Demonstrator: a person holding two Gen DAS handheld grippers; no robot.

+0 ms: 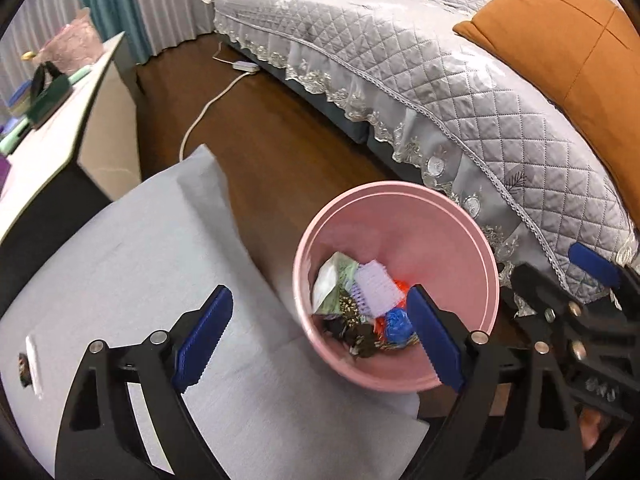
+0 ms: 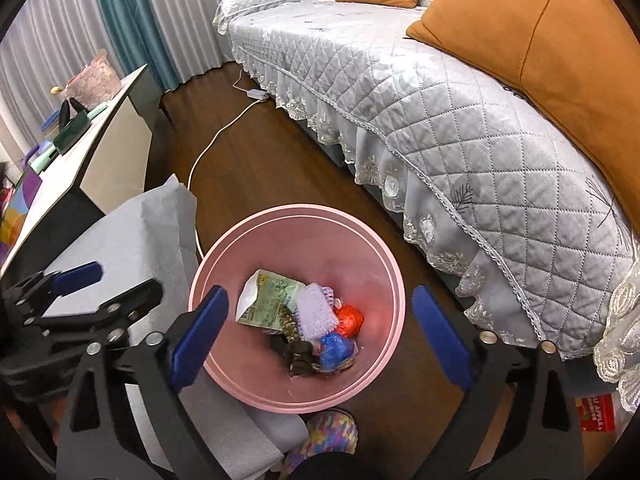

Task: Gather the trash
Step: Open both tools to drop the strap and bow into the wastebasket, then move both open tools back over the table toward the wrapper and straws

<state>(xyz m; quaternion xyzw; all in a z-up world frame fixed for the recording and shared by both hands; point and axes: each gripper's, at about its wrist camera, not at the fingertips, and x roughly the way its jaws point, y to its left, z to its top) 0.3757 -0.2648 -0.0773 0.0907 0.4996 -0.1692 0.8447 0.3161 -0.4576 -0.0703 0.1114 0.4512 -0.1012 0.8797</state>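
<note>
A pink bin [image 1: 472,236] stands on the wooden floor beside the grey-covered table; it also shows in the right wrist view [image 2: 384,256]. Inside lie a green packet [image 2: 272,300], a lilac foam net [image 2: 316,312], a red wrapper [image 2: 350,318], a blue crumpled bag [image 2: 334,350] and dark scraps. My left gripper [image 1: 320,338] is open and empty, above the table edge and the bin's near rim. My right gripper [image 2: 320,336] is open and empty, above the bin. The right gripper also appears at the right edge of the left wrist view [image 1: 568,280].
A sofa with a quilted grey cover [image 2: 460,120] and orange cushions [image 2: 540,40] lies right of the bin. A white cable [image 2: 216,140] runs over the floor. A side cabinet [image 1: 60,120] with bags stands left. A small white item [image 1: 34,364] lies on the table cloth. A red packet [image 2: 594,412] lies by the sofa.
</note>
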